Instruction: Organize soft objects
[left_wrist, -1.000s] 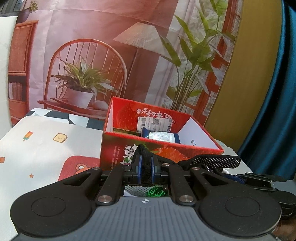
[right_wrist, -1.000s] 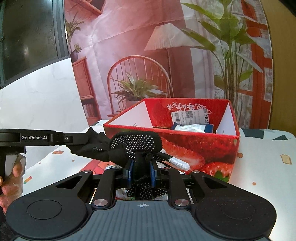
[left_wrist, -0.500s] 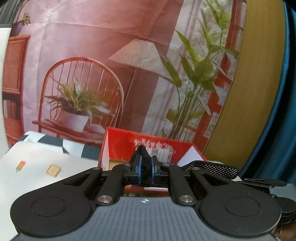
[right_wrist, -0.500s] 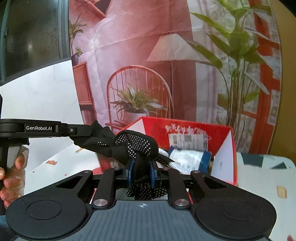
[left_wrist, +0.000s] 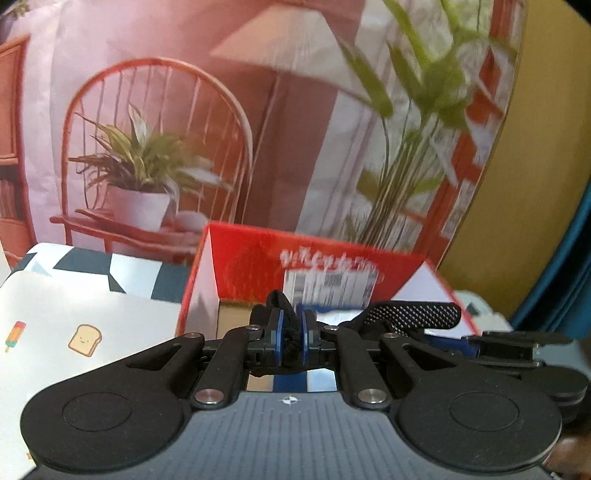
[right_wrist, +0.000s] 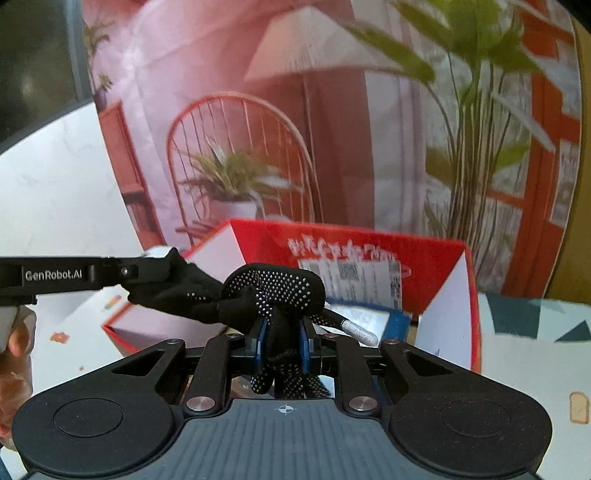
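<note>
My left gripper (left_wrist: 291, 334) has its blue pads pinched on a narrow fold of black knit, the cuff end of a glove (right_wrist: 273, 291), and my right gripper (right_wrist: 282, 343) is clamped on a thicker bunch of the same glove, so the fabric hangs slung between my two tools. Both tools are matte black plastic with broad rounded housings, ribbed grey bodies and small silver pivot pins. The glove is soft and limp, a black stretchy weave studded with fine pale grip dots across the palm; from the right wrist it bulges into a rounded lump above the pads, with a dotted tail dangling below them and a plain, undotted stretch running off to the left, where the fingers of my other tool hold it. One fingertip (right_wrist: 360, 330) is capped in a silvery woven patch and pokes out to the right. The glove is held in the air just in front of and over the near edge of a red cardboard box (right_wrist: 436, 254), open at the top, with white inner walls and a printed label on its far wall. Inside the box lies a crinkly blue and white packet (right_wrist: 373, 319). The box stands on a smooth pale mat (left_wrist: 92, 325) printed with small cartoon toast and an ice lolly. Behind everything hangs a creased backdrop (left_wrist: 166, 110) picturing a wire chair, a potted plant and a lamp. At the far left of the right wrist view, part of my hand (right_wrist: 16, 354) grips the left tool's handle.
</note>
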